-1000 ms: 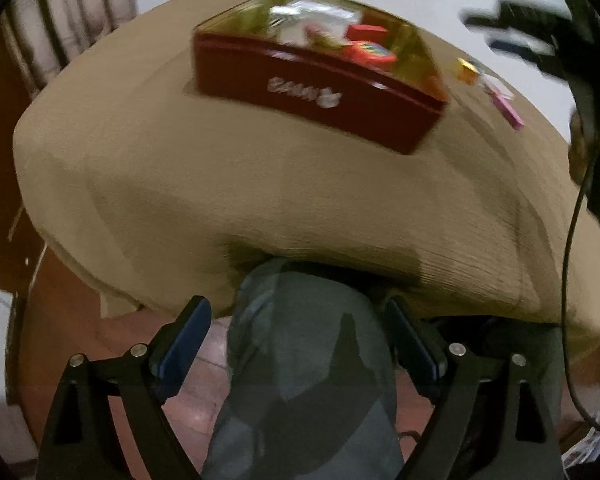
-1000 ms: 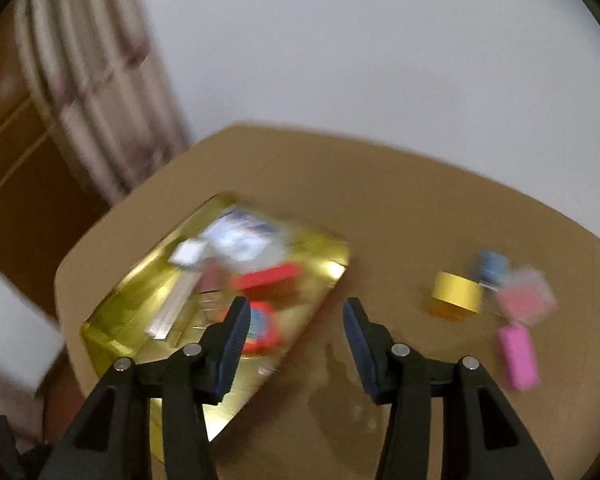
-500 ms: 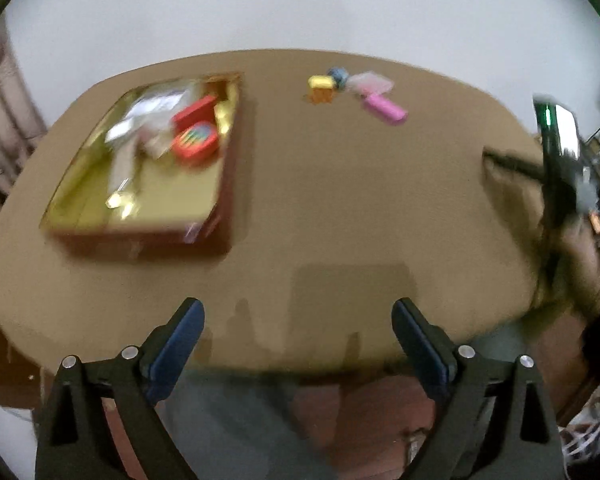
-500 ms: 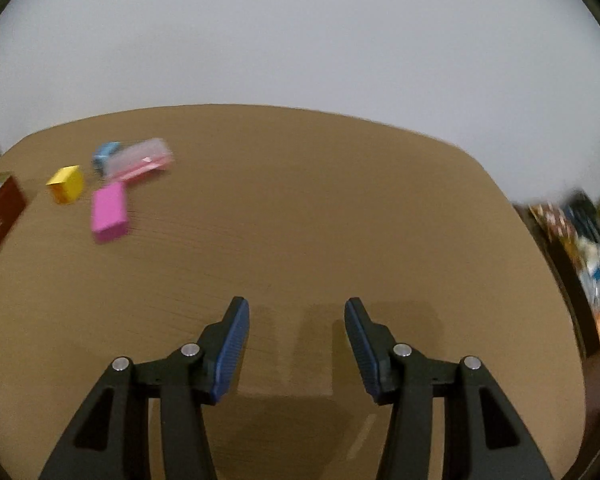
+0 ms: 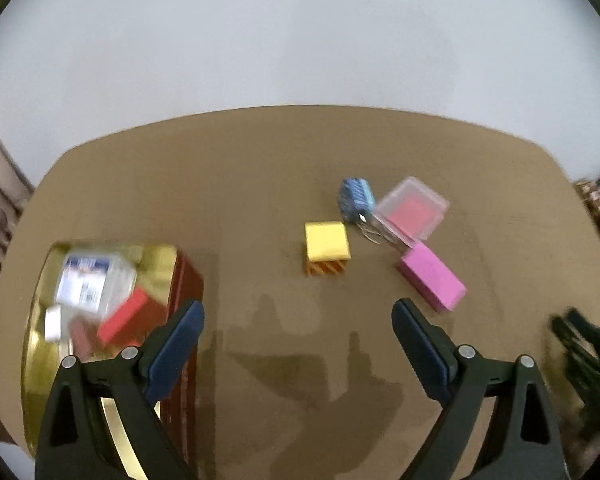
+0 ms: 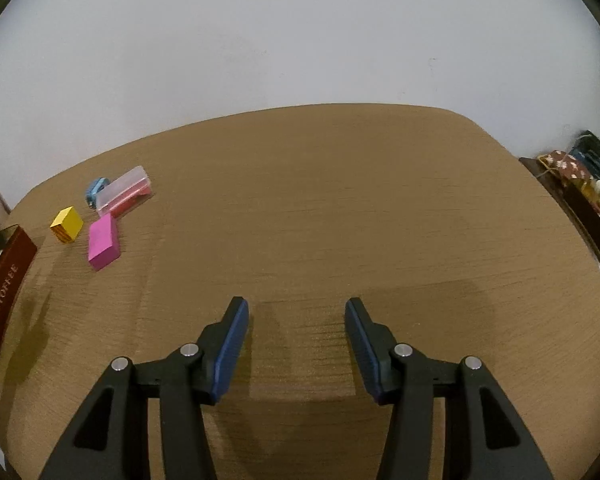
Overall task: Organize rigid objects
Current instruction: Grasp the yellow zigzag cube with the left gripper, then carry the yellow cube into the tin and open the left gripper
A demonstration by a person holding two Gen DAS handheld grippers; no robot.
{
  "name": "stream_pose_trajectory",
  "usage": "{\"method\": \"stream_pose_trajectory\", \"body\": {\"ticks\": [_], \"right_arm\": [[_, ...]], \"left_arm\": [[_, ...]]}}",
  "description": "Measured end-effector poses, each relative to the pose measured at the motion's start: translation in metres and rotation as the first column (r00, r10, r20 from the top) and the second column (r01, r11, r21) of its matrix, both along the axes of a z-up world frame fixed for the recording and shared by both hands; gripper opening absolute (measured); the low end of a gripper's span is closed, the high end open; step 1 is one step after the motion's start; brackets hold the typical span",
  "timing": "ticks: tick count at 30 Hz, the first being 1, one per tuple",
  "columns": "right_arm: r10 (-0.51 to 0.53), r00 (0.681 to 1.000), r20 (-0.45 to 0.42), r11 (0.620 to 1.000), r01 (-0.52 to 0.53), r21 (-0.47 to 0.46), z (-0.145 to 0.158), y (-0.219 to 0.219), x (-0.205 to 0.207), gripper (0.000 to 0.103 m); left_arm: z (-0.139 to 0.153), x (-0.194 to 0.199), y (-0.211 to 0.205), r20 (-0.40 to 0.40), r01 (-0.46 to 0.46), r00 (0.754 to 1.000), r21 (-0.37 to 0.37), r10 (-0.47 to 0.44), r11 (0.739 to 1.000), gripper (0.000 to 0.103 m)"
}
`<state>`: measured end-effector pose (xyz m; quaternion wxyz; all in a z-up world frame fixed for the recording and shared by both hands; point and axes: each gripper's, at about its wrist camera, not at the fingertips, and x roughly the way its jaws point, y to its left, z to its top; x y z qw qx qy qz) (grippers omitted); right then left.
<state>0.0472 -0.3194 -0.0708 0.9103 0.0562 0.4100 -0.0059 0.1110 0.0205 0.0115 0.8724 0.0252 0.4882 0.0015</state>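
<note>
On the tan table lie a yellow block (image 5: 326,245), a pink block (image 5: 432,277), a clear case with a red insert (image 5: 413,208) and a small blue object (image 5: 355,198). They also show in the right wrist view, far left: the yellow block (image 6: 67,224), the pink block (image 6: 103,241), the clear case (image 6: 125,190). A red tin with a gold inside (image 5: 182,292) holds several items at the left. My left gripper (image 5: 298,320) is open and empty, just short of the yellow block. My right gripper (image 6: 297,312) is open and empty over bare table.
The red tin's side (image 6: 2,300) shows at the left edge of the right wrist view. A dark shelf with clutter (image 6: 580,176) stands past the table's right edge. A white wall is behind the table. The other gripper (image 5: 584,344) shows blurred at right.
The left gripper has moved forward over the table toward the loose blocks, which now look larger. The right gripper has held nearly still over the bare table.
</note>
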Motion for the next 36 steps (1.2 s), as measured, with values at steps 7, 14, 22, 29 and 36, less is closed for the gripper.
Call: {"method": "stream_pose_trajectory", "body": {"ticks": [7, 14, 22, 29, 36], "right_arm": [[0.013, 1.000, 0.021, 0.999, -0.014, 0.040, 0.008, -0.002, -0.008, 0.052], [0.015, 0.999, 0.034, 0.998, -0.017, 0.054, 0.009, -0.004, -0.011, 0.052], [0.015, 0.999, 0.039, 0.997, -0.018, 0.072, 0.011, -0.009, -0.013, 0.052], [0.012, 0.999, 0.033, 0.997, -0.014, 0.075, 0.012, -0.011, -0.013, 0.052], [0.014, 1.000, 0.011, 0.998, -0.015, 0.064, 0.010, -0.009, -0.008, 0.052]], "left_arm": [[-0.026, 0.033, 0.002, -0.040, 0.026, 0.999, -0.029, -0.027, 0.999, 0.091], [-0.041, 0.052, 0.008, -0.063, 0.013, 0.998, -0.021, -0.014, 1.000, 0.084], [-0.060, 0.069, 0.012, -0.109, 0.002, 0.994, -0.046, -0.007, 0.999, 0.044], [-0.041, 0.034, -0.003, -0.025, 0.044, 0.999, -0.018, -0.044, 0.999, 0.026], [0.012, -0.050, 0.039, 0.029, 0.048, 0.998, -0.062, -0.047, 0.997, 0.026]]}}
